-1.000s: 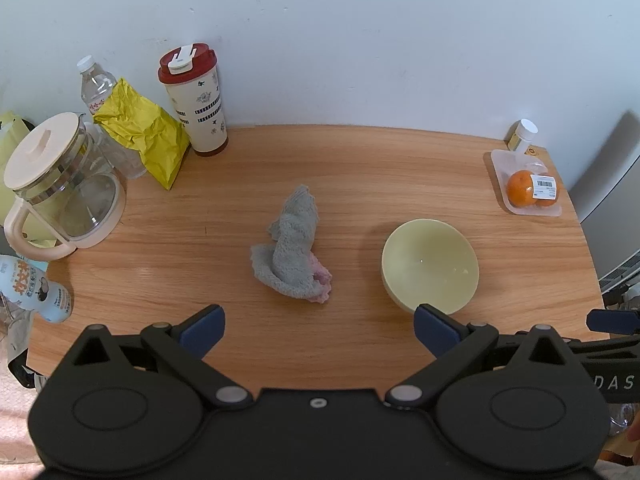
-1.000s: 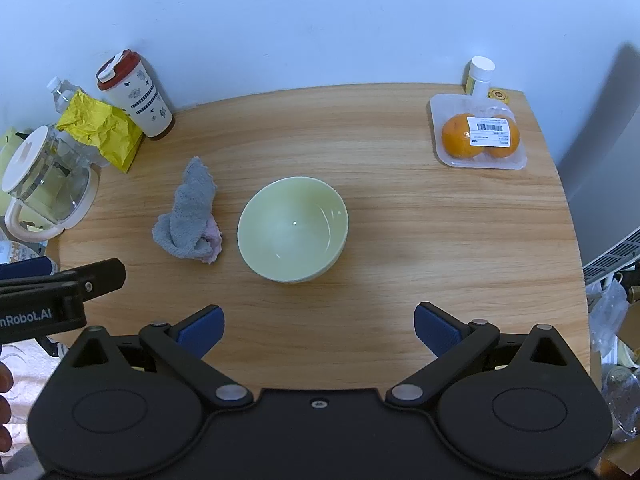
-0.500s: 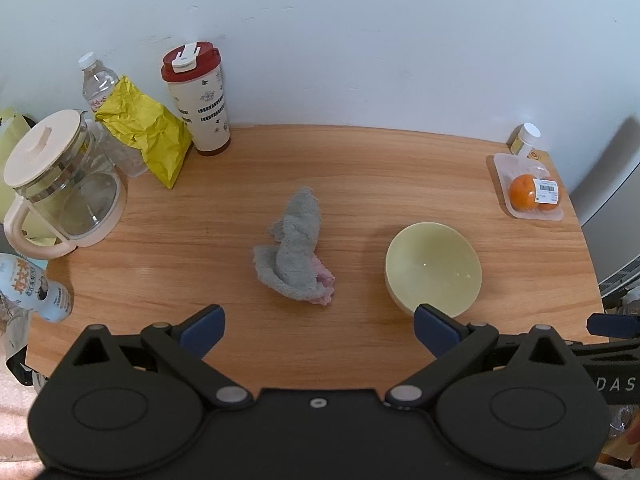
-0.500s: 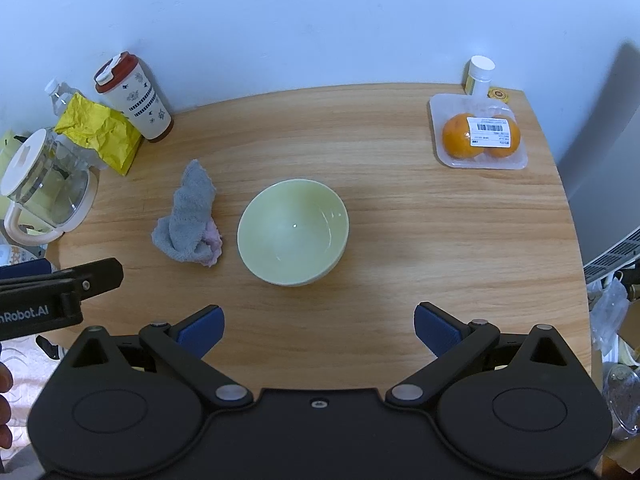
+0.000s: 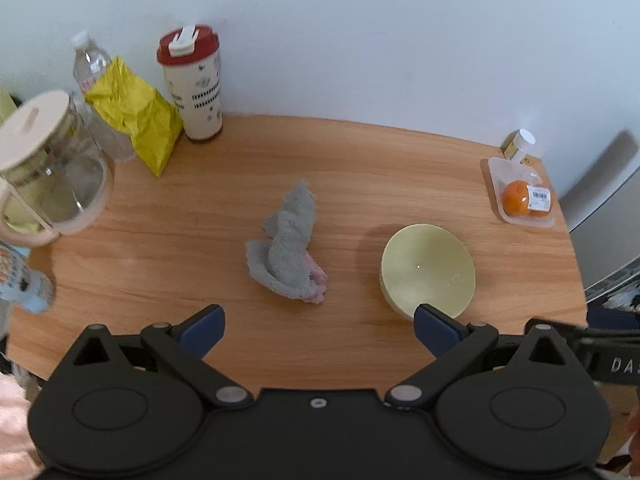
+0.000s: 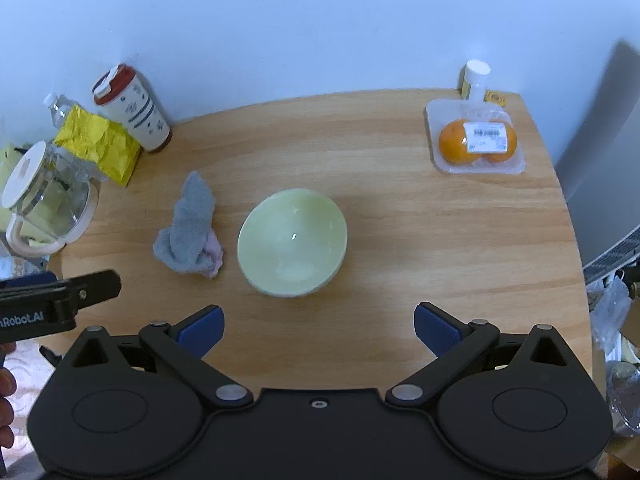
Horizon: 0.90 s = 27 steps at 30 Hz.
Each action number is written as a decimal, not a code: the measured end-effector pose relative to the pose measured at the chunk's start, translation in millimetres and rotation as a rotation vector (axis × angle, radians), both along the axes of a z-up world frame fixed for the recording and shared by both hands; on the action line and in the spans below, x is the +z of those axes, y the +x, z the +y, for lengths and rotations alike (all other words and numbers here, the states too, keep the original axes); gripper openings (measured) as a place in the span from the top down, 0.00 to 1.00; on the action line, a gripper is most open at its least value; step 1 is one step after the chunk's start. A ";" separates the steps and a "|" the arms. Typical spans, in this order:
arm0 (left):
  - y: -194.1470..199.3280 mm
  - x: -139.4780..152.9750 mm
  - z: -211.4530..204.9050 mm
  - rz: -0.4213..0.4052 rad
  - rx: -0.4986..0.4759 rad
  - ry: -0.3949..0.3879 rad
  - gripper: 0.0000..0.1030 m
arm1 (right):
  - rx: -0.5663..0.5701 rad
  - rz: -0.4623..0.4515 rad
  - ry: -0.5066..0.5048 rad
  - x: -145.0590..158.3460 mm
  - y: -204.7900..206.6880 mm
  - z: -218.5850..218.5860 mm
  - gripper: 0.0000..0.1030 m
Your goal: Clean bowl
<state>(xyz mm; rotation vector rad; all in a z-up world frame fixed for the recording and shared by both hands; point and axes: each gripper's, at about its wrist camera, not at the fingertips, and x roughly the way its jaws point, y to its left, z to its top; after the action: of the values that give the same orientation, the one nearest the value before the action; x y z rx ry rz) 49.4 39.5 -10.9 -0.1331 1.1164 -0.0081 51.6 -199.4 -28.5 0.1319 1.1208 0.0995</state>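
Bowl, pale green ceramic [image 6: 292, 242], sits nearer than a second ago beside crumpled grey cloth [image 5: 290, 242]. Left gripper [image 5: 318, 326] and right gripper [image 6: 318, 326] gape empty; cleaning unstarted.

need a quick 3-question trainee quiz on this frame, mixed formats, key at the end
1. True or false: the left gripper is shut on the grey cloth.
2. Multiple choice: in the right wrist view, the pale green bowl sits A) on the tray of oranges, B) right of the cloth with bare table between them, C) inside the glass pitcher.
3. Fill in: the tumbler standing by the wall has a ____ lid.

Key: 1 false, both the left and the right gripper are open and hold nothing; 2 B; 3 red.
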 end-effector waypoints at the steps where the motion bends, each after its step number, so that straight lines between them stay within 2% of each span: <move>1: 2.0 -1.6 2.4 -0.006 0.003 -0.005 0.01 | -0.004 -0.007 -0.010 -0.4 2.3 -0.7 0.00; 6: 15.2 -13.6 12.6 -0.029 0.018 -0.006 0.01 | -0.035 -0.006 -0.001 -7.9 11.8 -4.0 0.00; 10: 27.7 -29.0 15.0 -0.049 0.000 0.055 0.01 | -0.091 -0.036 0.043 -12.9 16.5 -7.6 0.00; 14: 44.1 -49.0 14.0 -0.061 -0.030 0.120 0.01 | -0.084 -0.059 0.013 -23.3 25.0 -0.5 0.00; 19: 64.1 -82.3 22.7 -0.006 -0.034 0.173 0.00 | -0.081 -0.047 0.027 -40.4 35.8 5.0 0.06; 22: 72.9 -96.8 28.7 0.028 -0.053 0.158 0.00 | -0.074 -0.013 0.046 -54.3 44.6 7.4 0.15; 23: 76.8 -102.9 31.6 0.029 -0.042 0.180 0.01 | -0.077 -0.002 0.057 -59.1 47.5 7.6 0.19; 25: 81.5 -109.9 34.1 0.010 -0.042 0.225 0.00 | -0.082 0.022 0.075 -68.8 53.4 8.4 0.36; 27: 85.8 -115.8 37.3 -0.005 -0.047 0.241 0.00 | -0.057 0.041 0.053 -78.2 59.0 14.3 0.42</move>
<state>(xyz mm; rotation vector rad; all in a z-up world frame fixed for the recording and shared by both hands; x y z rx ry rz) 135.2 76.8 -126.7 0.1088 1.1062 0.0844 110.7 -185.0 -106.7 0.2142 1.1549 0.0757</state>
